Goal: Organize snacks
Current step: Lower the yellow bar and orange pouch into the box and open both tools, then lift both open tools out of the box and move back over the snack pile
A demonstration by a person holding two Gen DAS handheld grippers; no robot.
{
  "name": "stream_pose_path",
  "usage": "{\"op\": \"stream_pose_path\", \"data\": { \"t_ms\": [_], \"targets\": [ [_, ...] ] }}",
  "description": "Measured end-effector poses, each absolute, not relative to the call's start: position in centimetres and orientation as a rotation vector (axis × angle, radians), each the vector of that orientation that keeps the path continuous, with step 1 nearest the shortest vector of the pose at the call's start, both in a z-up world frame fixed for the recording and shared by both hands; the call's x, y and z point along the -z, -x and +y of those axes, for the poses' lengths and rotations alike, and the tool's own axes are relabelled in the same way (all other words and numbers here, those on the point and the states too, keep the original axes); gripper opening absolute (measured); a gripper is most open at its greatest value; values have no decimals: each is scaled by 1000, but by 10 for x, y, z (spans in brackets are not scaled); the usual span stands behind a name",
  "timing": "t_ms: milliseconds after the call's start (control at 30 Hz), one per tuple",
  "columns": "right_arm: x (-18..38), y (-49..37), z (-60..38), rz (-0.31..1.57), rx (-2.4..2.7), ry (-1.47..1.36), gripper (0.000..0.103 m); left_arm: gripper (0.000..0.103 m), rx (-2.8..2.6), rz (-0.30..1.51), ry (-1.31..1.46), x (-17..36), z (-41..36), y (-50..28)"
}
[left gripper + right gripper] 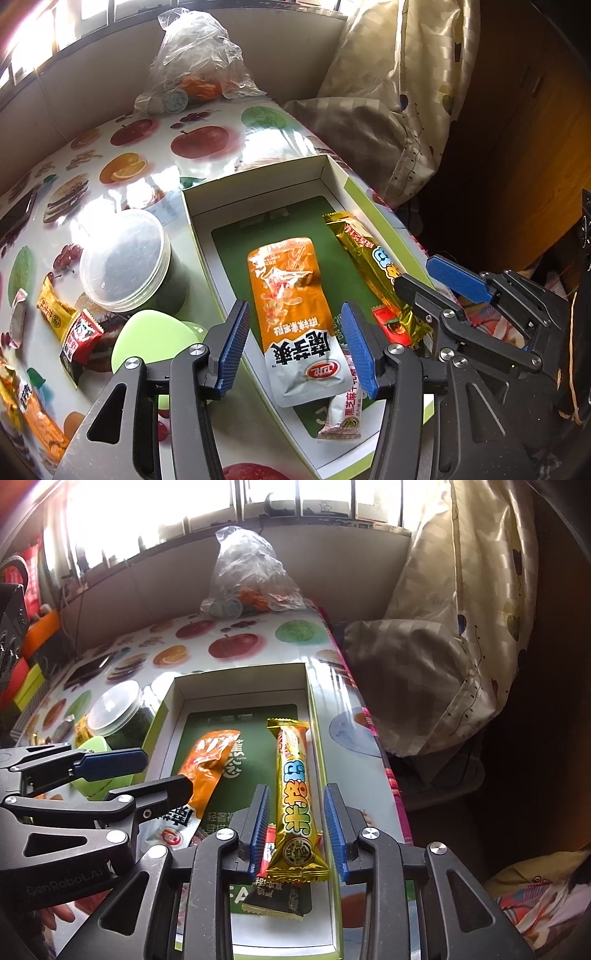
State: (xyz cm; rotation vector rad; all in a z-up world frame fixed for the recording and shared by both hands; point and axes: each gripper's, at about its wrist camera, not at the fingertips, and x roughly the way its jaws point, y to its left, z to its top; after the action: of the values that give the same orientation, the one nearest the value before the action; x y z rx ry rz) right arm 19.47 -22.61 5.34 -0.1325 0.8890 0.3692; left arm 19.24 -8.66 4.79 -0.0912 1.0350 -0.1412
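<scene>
A shallow white box (258, 173) (240, 672) with a green floor lies on the fruit-print table. An orange pouch (291, 295) (207, 760) lies flat in it, between the fingers of my left gripper (295, 347) (166, 771). That gripper is open, its blue pads clear of the pouch. A gold snack bar (295, 786) (365, 254) lies along the box's right side on a red packet (267, 849) (391, 326). My right gripper (297, 823) (424, 277) straddles the bar, open, with a gap on both sides. A white sesame packet (345, 410) pokes out under the pouch.
Left of the box stand a clear-lidded jar (122, 258) and a pale green lid (151, 339). Several loose snack packets (79, 336) lie by the table's left edge. A plastic bag (199, 59) sits at the back. Patterned bedding (406, 92) hangs past the table's right edge.
</scene>
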Motion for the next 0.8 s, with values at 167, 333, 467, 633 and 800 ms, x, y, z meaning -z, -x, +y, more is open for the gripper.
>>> {"op": "stream_pose_path", "data": {
  "t_ms": [167,333,467,633,800],
  "targets": [
    [-55,-193,-230,887,-363,117,34,54,139,1031,78,-49,-90,-189],
    [-59,-188,-232,881,-361,111,34,54,127,1015,63,-54,-93,-181],
    [-65,-181,-233,866,-360,104,34,54,137,996,67,-61,-92,-173],
    [-73,-171,-229,848,-362,101,35,54,128,982,75,-68,-87,-160],
    [-79,-161,-225,839,-362,96,35,54,116,972,80,-73,-81,-148]
  ]
}}
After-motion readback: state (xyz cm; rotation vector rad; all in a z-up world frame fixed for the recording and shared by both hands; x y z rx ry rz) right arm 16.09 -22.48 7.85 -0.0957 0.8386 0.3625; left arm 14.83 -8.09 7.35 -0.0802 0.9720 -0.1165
